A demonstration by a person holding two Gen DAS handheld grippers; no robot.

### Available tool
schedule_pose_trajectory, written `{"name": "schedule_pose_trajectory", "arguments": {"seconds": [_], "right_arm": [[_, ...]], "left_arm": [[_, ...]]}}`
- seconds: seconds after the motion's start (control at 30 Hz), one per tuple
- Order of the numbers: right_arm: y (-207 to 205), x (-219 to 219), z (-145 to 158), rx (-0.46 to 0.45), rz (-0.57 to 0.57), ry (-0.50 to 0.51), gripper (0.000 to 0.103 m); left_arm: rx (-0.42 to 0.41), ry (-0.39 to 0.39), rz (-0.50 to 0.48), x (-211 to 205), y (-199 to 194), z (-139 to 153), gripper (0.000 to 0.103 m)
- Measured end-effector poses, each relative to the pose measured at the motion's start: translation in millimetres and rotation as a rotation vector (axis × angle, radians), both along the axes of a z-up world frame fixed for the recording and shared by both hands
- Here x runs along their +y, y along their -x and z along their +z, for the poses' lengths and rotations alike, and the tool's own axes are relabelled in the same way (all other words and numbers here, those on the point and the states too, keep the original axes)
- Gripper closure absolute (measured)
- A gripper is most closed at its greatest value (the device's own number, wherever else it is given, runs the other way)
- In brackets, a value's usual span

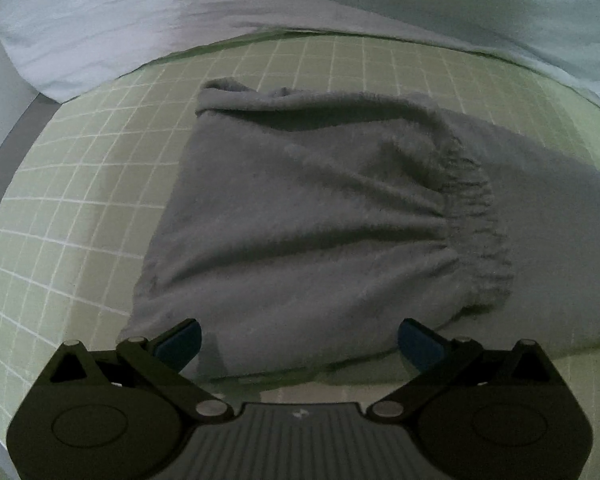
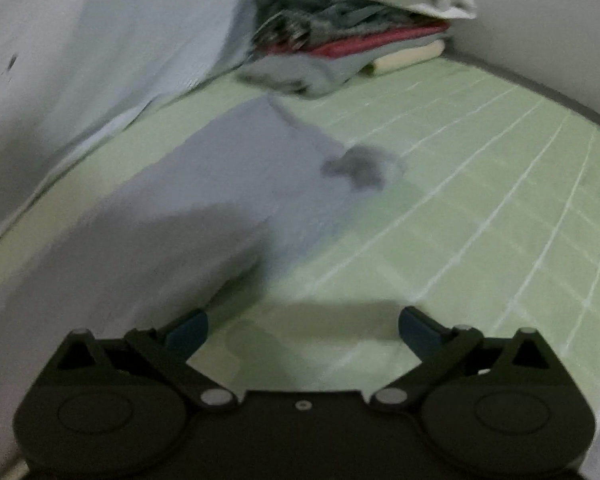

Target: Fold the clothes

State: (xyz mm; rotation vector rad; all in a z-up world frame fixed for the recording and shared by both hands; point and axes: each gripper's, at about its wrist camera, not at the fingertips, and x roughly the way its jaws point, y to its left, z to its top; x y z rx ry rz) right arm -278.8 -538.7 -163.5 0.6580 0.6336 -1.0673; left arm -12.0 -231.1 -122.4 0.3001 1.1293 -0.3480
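Left gripper (image 1: 299,338): jaws spread wide, nothing between the blue pads. It hangs tilted steeply down over the near edge of the grey garment (image 1: 312,216), pads above the cloth, not touching as far as can be judged.

Right gripper (image 2: 303,332): jaws spread to their widest, empty. Below and between its fingers only bare green grid mat (image 2: 480,184); the grey garment lies off to its left and ahead. View is motion-blurred, so edge detail is poor.

Garment: fleecy grey piece, looks already folded over at least once, lying flat on the mat. In the left wrist view its gathered elastic band (image 1: 478,232) runs along the right-hand side, and the long axis runs away from the gripper toward a rolled far edge (image 1: 224,88).

Key relation: the left hand is directly over the garment's near edge and is the nearer one. The right gripper stands beside it, over mat, and would have to come in sideways to reach cloth.

Farther off: a pale bedsheet (image 1: 100,32) with a small orange print bunched along the far side of the mat. In the right wrist view, a stack of folded clothes (image 2: 340,40) sits in the far corner against the wall, well apart from the grey piece.

Judgement: either another fold starting at the near edge, or transfer to the stack. Cannot tell which.
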Motion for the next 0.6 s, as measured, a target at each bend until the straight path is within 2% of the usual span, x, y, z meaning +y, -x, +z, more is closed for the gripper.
{"name": "schedule_pose_trajectory", "arguments": {"seconds": [0.13,0.33,0.5,0.6], "right_arm": [[-4.7,-37.6,0.8,-0.005,-0.049,0.019,0.000],[-10.7,-87.3,0.6,-0.031,-0.111,0.036,0.000],[-2.2,-98.8,3.4,-0.097,-0.130,0.020,0.000],[2.3,-99.7,4.5,-0.132,-0.144,0.008,0.000]], "left_arm": [[0.008,-0.001,0.051,-12.6,-8.2,-3.0,0.000],[-0.015,-0.032,0.070,-23.5,-20.9,-1.2,0.000],[-0.010,-0.073,0.089,-27.4,-36.2,-7.5,0.000],[0.032,-0.076,0.100,-29.9,-45.6,-15.7,0.000]]}}
